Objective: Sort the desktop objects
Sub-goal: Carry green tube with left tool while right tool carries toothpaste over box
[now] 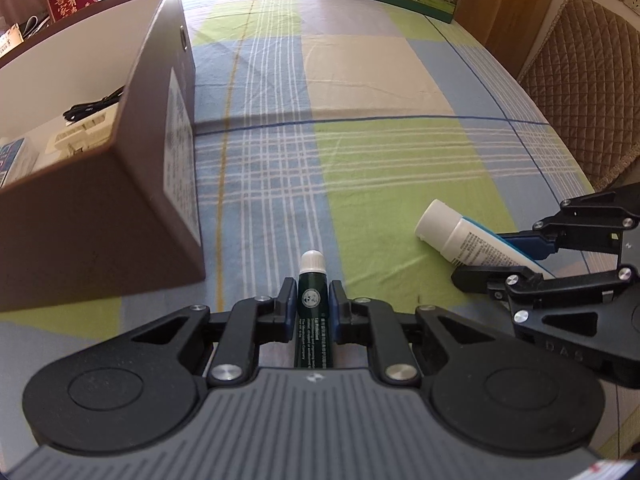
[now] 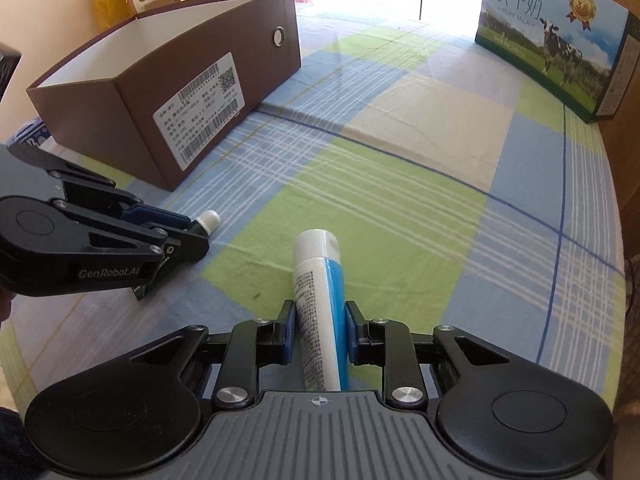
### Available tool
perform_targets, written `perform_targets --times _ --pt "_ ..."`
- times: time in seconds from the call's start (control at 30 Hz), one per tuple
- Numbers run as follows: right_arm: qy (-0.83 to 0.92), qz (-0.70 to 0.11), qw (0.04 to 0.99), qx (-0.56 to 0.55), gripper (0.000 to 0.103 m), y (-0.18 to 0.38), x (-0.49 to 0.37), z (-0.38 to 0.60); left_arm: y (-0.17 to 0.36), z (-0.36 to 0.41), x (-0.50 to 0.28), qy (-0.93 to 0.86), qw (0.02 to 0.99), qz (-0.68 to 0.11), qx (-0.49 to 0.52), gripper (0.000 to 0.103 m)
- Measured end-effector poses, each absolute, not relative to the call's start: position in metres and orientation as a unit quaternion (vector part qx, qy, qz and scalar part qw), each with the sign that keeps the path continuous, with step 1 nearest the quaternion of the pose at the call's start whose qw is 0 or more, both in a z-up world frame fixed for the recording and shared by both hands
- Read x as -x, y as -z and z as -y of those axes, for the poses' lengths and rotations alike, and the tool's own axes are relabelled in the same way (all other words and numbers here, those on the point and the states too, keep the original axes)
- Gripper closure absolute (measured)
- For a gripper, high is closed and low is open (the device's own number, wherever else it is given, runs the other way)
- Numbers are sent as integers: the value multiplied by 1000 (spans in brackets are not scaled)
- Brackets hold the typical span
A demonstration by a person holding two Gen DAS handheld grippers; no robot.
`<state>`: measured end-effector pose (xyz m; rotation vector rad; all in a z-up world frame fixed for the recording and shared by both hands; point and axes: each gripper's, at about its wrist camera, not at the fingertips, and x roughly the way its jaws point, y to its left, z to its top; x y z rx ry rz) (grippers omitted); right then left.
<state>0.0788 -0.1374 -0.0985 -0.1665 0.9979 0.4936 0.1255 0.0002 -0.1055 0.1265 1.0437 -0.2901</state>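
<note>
My left gripper (image 1: 313,300) is shut on a slim dark green lip balm stick (image 1: 312,304) with a white cap, which points forward over the checked cloth. From the right wrist view the same left gripper (image 2: 188,236) shows at the left with the white cap (image 2: 209,220) sticking out. My right gripper (image 2: 320,320) is shut on a white and blue tube (image 2: 320,300) with a white cap, held just above the cloth. In the left wrist view that tube (image 1: 460,232) sits in the right gripper (image 1: 516,256) at the right edge.
An open brown cardboard box (image 2: 168,92) with a white label stands at the left; its inside (image 1: 60,128) holds a black cable and small white packs. A milk carton box (image 2: 552,40) stands at the far right. A quilted chair back (image 1: 580,80) is beyond the table's right edge.
</note>
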Motion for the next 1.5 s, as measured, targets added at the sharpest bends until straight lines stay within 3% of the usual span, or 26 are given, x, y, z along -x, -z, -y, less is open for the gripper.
perform_targets --times 0.5,1.5 --pt "-280 -495 822 34 83 88 -46 110 92 -55 -81 124 850 -511 -21 91" --pt "-398 -412 819 -9 83 5 -58 -2 -11 -169 -62 102 900 -422 41 91"
